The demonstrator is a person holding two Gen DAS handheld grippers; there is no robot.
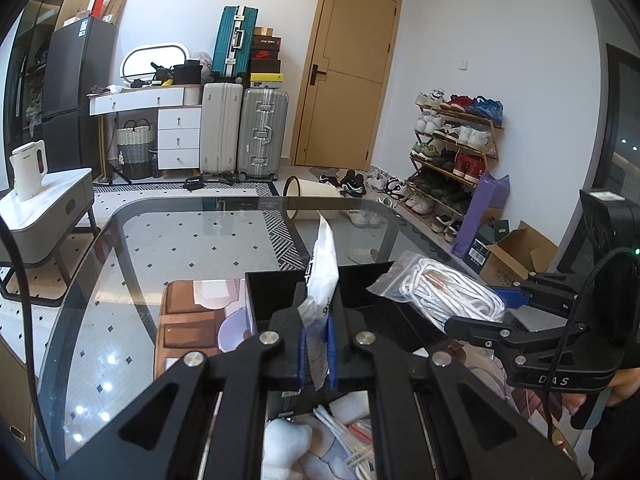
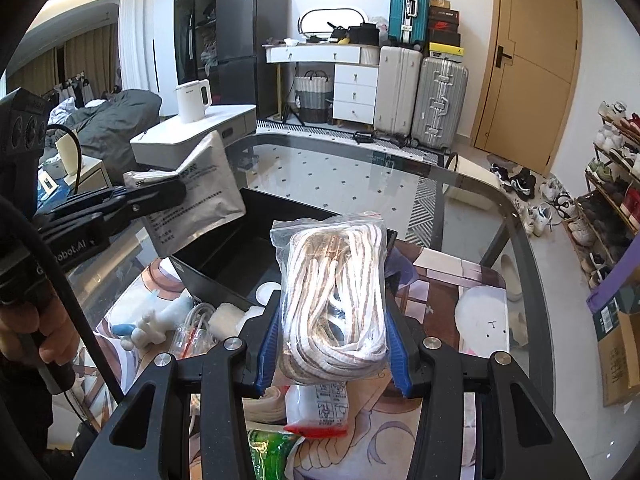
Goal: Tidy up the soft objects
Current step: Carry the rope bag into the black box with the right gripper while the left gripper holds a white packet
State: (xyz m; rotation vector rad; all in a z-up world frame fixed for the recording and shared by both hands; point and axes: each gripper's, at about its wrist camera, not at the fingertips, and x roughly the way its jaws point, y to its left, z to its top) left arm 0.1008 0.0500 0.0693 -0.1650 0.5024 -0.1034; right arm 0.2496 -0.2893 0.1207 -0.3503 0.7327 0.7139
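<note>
The left gripper (image 1: 318, 354) had its fingers clamped on a flat white pouch (image 1: 322, 268), while the right gripper (image 2: 332, 344) pinched a clear bag of white laces (image 2: 334, 300), both above the black box (image 2: 248, 252) on the glass counter (image 2: 360, 172)

Glass table (image 1: 120, 240) (printed mat (image 2: 460, 280), black tray (image 2: 240, 248))
</note>
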